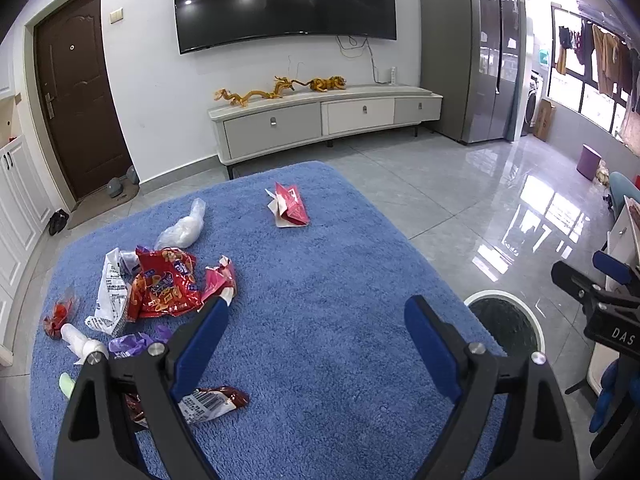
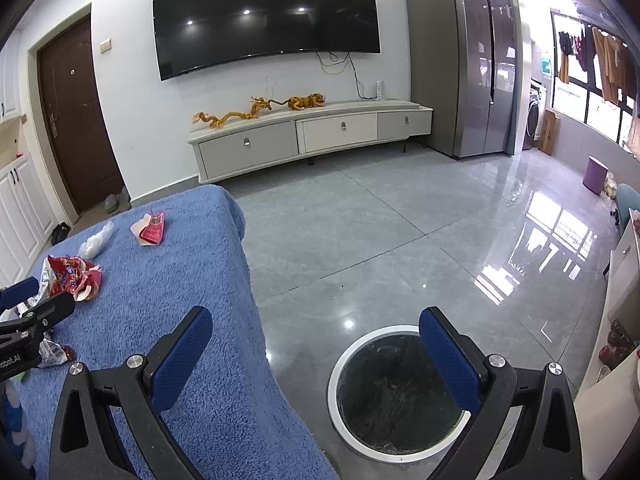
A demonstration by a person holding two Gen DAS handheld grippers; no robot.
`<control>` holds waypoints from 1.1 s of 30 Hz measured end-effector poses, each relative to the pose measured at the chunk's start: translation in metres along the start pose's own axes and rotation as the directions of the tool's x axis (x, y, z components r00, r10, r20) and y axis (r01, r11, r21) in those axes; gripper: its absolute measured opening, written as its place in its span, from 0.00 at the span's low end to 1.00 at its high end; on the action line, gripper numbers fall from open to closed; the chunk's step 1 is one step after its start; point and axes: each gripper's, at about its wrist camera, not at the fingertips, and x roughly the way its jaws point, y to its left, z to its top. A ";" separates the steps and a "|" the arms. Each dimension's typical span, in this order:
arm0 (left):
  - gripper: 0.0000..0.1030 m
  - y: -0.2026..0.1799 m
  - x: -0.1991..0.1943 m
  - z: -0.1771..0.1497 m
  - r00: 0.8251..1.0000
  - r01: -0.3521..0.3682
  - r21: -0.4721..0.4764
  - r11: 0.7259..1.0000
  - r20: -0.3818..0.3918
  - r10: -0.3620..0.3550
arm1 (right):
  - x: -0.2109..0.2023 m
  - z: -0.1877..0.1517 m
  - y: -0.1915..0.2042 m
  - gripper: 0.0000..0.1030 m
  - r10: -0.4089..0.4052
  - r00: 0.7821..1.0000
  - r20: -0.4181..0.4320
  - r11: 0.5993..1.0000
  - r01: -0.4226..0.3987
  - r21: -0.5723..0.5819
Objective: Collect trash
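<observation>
On fluffy blue cloth (image 1: 320,280), crinkled foil wrappers (image 1: 164,284).

white wall, mounted tv (image 1: 285,0), low cabinet (image 1: 320,120), glossy grey tile floor (image 2: 360,232).

Wrappers (image 1: 166,286) on blue cloth (image 1: 320,280), claw (image 1: 316,332) agape

Wall-mounted TV (image 1: 285,0) above a low cabinet (image 1: 320,120) carrying dragon figurines (image 1: 276,90). Brown door (image 1: 78,92) left; grey fridge (image 1: 472,52) right. Purple stool (image 2: 595,174) on glossy tiled floor (image 2: 380,232).
</observation>
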 end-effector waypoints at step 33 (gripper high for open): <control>0.87 0.095 -0.043 -0.025 0.995 0.039 -0.199 0.979 0.101 -0.019 | -0.026 0.005 0.064 1.00 0.120 0.993 -0.013 0.986 -0.121 -0.118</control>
